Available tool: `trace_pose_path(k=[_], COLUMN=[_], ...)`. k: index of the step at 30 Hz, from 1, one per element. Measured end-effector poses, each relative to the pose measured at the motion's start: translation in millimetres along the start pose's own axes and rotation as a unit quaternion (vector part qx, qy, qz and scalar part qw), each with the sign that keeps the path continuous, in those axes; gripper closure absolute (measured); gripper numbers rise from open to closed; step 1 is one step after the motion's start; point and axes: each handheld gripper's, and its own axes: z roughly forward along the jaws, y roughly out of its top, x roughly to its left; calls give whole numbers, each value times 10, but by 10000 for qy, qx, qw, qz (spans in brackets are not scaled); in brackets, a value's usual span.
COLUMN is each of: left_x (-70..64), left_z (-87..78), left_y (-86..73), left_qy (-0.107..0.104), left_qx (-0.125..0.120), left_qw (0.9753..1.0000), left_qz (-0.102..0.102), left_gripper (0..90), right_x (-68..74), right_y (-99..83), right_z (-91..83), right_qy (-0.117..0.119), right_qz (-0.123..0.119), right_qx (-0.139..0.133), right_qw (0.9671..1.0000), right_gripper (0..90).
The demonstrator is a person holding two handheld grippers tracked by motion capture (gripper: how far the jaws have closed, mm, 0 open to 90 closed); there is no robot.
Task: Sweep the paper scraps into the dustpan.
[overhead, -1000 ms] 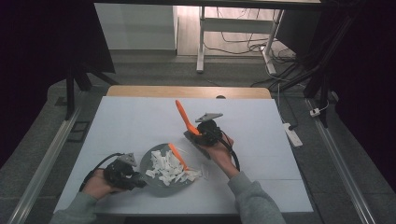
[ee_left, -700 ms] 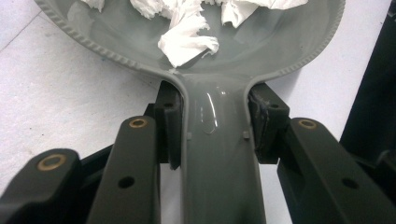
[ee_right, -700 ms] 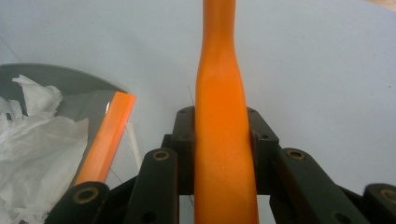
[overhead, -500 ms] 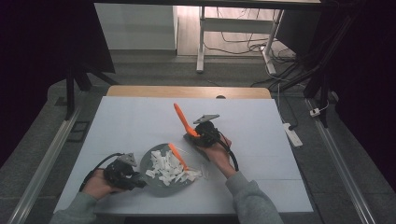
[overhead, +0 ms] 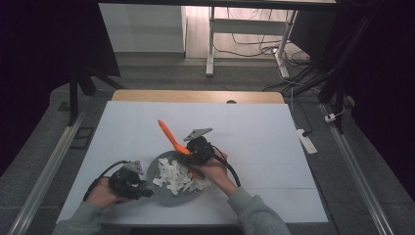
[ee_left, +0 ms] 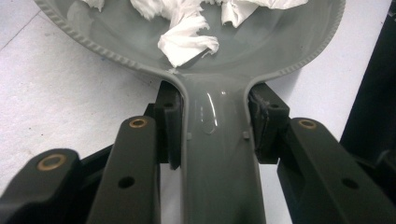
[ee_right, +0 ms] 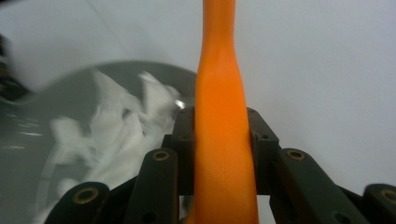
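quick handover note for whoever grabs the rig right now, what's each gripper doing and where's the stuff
Left gripper: shut on the handle of the grey pan, which sits on the white table near its front edge.
Right gripper: shut on the orange utensil, long end pointing up and away over the pan's far rim.
White torn pieces lie piled in the pan.
Done: both tools gripped, pieces in the pan.
Left: probably work the utensil through the pieces while steadying the pan.

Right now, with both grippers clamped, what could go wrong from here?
1. The orange plastic brush handle juts up from the right gripper; swinging it could flick white paper scraps out.
2. The left gripper holds the grey plastic dustpan only by its handle; tilting may spill scraps.
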Motion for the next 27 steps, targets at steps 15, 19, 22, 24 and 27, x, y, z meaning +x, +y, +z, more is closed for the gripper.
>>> trace_pose_path(k=[15, 19, 22, 24, 27], left_x=[-8, -15, -24, -29, -36], left_z=[0, -4, 0, 1, 2], left_y=[-2, -1, 0, 0, -1], left_qy=[-17, -8, -13, -14, -14], left_qx=[-6, 6, -4, 0, 5], left_qw=[10000, 10000, 10000, 10000, 10000], left_qz=[-4, 23, 10, 19, 30], left_gripper=[614, 614, 614, 614, 614], right_x=[-212, -275, -316, -341, -305], right_y=[-152, -371, -517, -596, -643], right_z=[-607, -752, -768, -747, -679], right_qy=[-585, -960, -1167, -1217, -1206], right_qz=[345, 608, 825, 958, 1043], right_qx=[-477, -341, -166, -57, 47], right_qw=[9966, 9929, 9896, 9879, 9872], right_gripper=[704, 704, 704, 704, 705])
